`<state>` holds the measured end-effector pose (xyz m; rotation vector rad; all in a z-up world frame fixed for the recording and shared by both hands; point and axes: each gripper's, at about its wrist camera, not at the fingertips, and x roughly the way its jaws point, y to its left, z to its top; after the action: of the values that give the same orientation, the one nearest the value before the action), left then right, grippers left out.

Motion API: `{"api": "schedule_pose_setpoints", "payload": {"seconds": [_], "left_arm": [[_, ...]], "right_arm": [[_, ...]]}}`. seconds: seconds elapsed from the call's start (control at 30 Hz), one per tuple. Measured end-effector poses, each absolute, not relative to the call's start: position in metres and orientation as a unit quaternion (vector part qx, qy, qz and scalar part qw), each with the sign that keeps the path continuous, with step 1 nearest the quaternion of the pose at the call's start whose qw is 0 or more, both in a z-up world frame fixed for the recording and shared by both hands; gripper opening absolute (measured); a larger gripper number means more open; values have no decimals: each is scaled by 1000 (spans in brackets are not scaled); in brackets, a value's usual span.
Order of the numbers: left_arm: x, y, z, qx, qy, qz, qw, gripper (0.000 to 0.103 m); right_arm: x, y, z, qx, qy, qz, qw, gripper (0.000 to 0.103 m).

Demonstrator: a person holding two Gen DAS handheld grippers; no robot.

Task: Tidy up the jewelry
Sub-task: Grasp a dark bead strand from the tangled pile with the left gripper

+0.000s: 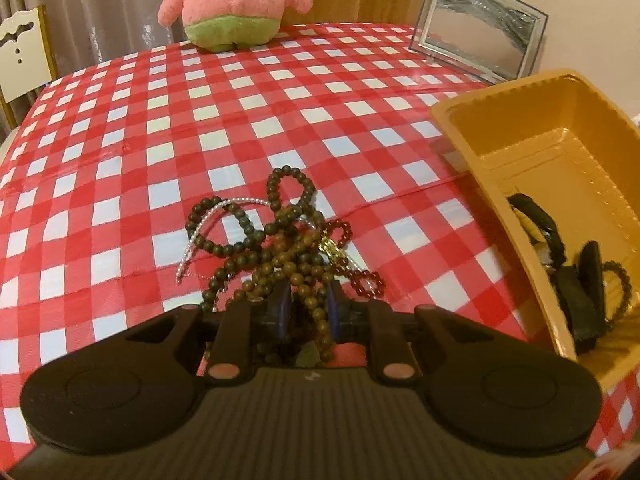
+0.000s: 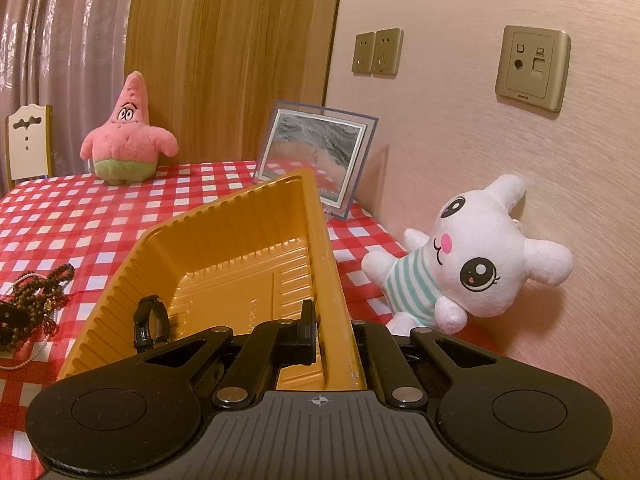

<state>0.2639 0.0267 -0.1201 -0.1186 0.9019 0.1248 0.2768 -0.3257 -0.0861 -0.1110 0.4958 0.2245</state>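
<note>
A tangle of bead strands (image 1: 280, 240) lies on the red-checked tablecloth: dark green, brown and red beads, plus a thin pearl chain (image 1: 200, 232). My left gripper (image 1: 307, 304) reaches into its near side, blue pads shut on a brown bead strand (image 1: 310, 300). The orange plastic tray (image 1: 500, 120) stands to the right, holding a black bracelet (image 1: 536, 216) and a dark bead bracelet (image 1: 620, 288). My right gripper (image 2: 332, 332) is shut on the tray (image 2: 240, 240) wall, one finger inside and the other hidden outside. The black bracelet (image 2: 150, 320) leans on the tray's left wall.
A pink starfish plush (image 1: 236, 4) sits at the table's far edge and a glass picture frame (image 1: 480, 36) stands behind the tray. A white bunny plush (image 2: 468, 256) leans on the wall at the right. A chair (image 1: 24, 52) stands far left.
</note>
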Motion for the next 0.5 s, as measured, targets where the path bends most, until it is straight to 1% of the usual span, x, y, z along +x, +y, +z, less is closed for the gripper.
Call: {"api": "schedule_pose_setpoints", "payload": {"seconds": [0.13, 0.2, 0.3, 0.5], "left_arm": [[269, 28, -123, -58, 432, 66, 898, 17], [269, 29, -123, -60, 431, 61, 898, 11], [266, 32, -121, -62, 431, 56, 898, 7], [252, 42, -101, -70, 414, 55, 906, 6]], "right_arm": [[277, -326, -86, -55, 245, 111, 962, 4], [277, -326, -86, -55, 245, 111, 962, 4], [277, -326, -88, -55, 246, 111, 961, 4], [277, -326, -87, -55, 245, 111, 962, 4]]}}
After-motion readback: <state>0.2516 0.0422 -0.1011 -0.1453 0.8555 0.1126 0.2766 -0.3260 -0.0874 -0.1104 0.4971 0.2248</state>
